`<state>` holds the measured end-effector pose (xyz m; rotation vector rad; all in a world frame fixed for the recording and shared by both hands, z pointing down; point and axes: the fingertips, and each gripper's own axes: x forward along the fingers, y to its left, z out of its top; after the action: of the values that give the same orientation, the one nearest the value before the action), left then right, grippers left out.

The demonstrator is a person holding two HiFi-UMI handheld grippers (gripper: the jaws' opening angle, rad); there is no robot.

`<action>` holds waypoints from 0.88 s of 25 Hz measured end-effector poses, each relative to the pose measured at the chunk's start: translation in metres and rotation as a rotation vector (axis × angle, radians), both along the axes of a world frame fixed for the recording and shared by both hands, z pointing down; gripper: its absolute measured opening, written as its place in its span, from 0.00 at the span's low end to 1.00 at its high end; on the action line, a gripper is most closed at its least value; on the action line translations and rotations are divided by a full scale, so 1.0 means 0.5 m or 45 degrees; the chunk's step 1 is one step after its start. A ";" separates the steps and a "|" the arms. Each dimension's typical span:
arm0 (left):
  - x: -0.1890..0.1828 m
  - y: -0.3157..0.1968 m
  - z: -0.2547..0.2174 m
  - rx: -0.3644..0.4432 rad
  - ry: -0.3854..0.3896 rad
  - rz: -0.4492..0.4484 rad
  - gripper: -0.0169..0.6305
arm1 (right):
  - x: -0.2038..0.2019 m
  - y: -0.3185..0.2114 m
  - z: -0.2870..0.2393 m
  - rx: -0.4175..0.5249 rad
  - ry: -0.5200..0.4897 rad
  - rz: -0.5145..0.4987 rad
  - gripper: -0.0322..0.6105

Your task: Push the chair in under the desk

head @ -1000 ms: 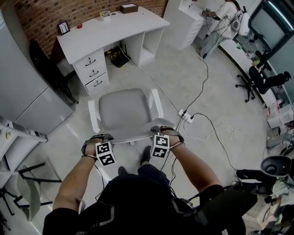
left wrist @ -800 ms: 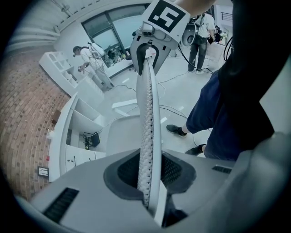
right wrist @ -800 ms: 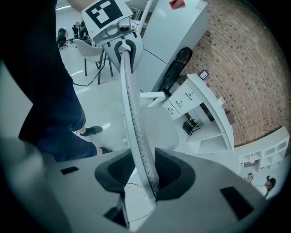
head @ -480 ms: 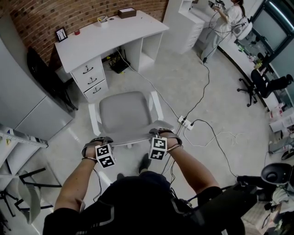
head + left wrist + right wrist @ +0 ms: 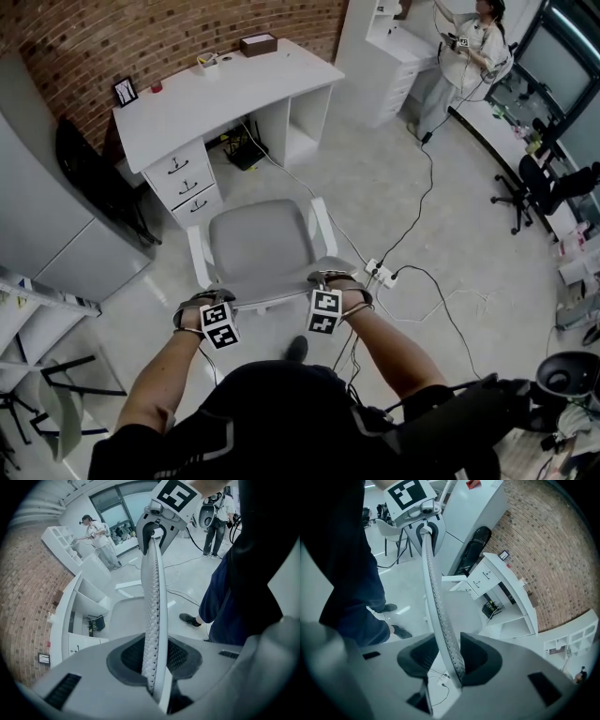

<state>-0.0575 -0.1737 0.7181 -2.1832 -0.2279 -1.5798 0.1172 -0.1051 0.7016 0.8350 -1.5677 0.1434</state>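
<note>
Item: chair (image 5: 262,246), pale, with armrests

Location: on the floor (image 5: 394,178) in front of the desk (image 5: 220,98), not yet under it. The seat front is near the drawers (image 5: 186,178) and the open knee space beside them.

Position against my tongs: the top rim of the backrest (image 5: 151,597) passes between the jaws of both. My left tongs (image 5: 211,302) are clamped on the left part of the rim, my right tongs (image 5: 330,284) on the right part. In each gripper view the perforated rim runs straight out from the pads to the other tongs. The seat lies beyond and below the tongs, on the desk side; I stand on the near side.

Change since a second ago: the chair has rolled nearer the desk and the gap to the drawers looks smaller. Both tongs have gone with it, with the same grip at the same spots on the rim.

Orientation: chair upright, seat front pointing at the desk, back towards me. The backrest rim, its long line, runs left to right between the tongs, roughly along the desk's front edge
</note>
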 end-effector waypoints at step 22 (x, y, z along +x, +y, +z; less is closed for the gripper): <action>0.214 -0.056 0.008 -0.003 -0.053 -0.117 0.14 | 0.228 -0.087 -0.002 0.092 0.011 -0.081 0.31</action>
<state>0.0496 -0.2017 0.7219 -2.1932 -0.1437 -1.6762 0.2312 -0.1484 0.7005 0.8398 -1.5973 0.0375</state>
